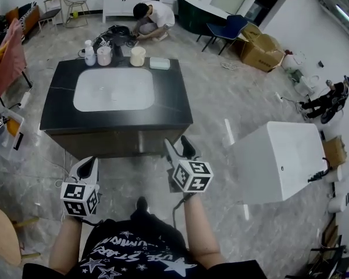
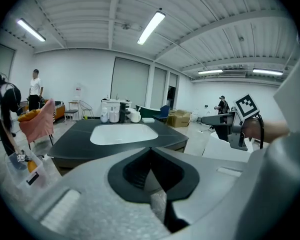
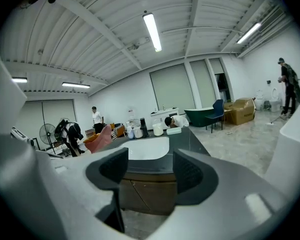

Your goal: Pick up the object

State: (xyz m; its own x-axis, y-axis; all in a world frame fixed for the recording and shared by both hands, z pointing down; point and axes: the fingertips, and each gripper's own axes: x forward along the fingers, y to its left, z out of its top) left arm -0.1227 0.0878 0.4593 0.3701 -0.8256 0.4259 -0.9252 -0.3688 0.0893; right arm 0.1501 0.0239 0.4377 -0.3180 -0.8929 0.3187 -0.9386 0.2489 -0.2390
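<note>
A dark counter (image 1: 174,100) with a white basin (image 1: 113,89) stands ahead of me. Along its far edge are a clear bottle (image 1: 89,54), a pink cup (image 1: 104,56), a cream cup (image 1: 138,56) and a pale green box (image 1: 159,63). My left gripper (image 1: 88,166) hangs in front of the counter's near left side, its pads meeting with nothing between them (image 2: 151,154). Just before the near right corner my right gripper (image 1: 179,149) stands open and empty; the counter front shows through its gap (image 3: 150,171). Both grippers are well short of the items.
A white tub (image 1: 279,161) stands on the floor to my right. A person (image 1: 154,19) crouches behind the counter by a white cabinet. Cardboard boxes (image 1: 259,51) and a blue chair (image 1: 227,31) are at the back right, a pink-draped chair (image 1: 9,57) at the left.
</note>
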